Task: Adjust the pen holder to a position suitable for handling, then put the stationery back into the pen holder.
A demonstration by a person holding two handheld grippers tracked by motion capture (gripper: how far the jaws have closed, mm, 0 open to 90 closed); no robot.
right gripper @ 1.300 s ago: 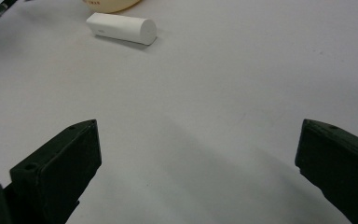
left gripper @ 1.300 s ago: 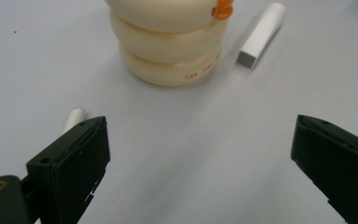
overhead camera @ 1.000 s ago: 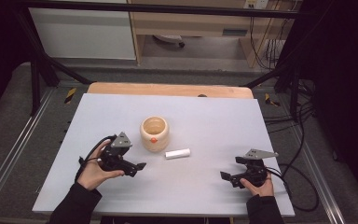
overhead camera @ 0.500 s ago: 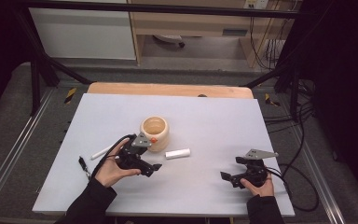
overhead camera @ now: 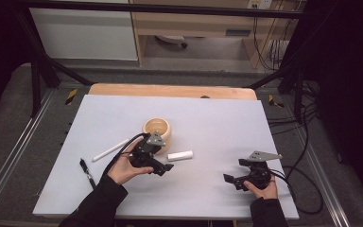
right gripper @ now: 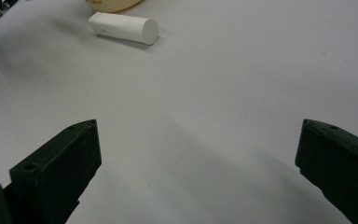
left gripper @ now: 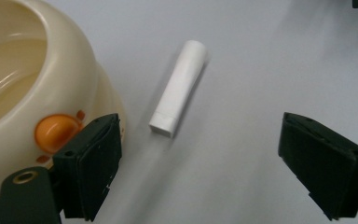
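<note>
Left gripper closes in on the white tube

On the desk (overhead camera: 208, 118), a white tube (overhead camera: 180, 155) lies flat just beside a cream bowl (overhead camera: 157, 129), apart from it. The left gripper (overhead camera: 166, 167) sits just short of the tube, aimed at its near end. In the left gripper view the tube (left gripper: 179, 86) lies ahead of the fingers (left gripper: 93, 163), between their lines but beyond their tips, with its flat capped end nearest. The fingers stand wide apart and have just been closing a little, with nothing between the pads. The left finger is close against the bowl (left gripper: 42, 93), next to its orange mark.

The right gripper (overhead camera: 230, 179) rests near the front right of the desk, well apart from the tube. Its fingers (right gripper: 65, 163) are spread wide over bare desk, holding nothing; the tube (right gripper: 123, 28) lies far ahead of them, the bowl (right gripper: 112, 4) just behind it.

A white pen (overhead camera: 110, 150) and a black pen (overhead camera: 87, 173) lie left of the left hand (overhead camera: 123, 168)
</note>
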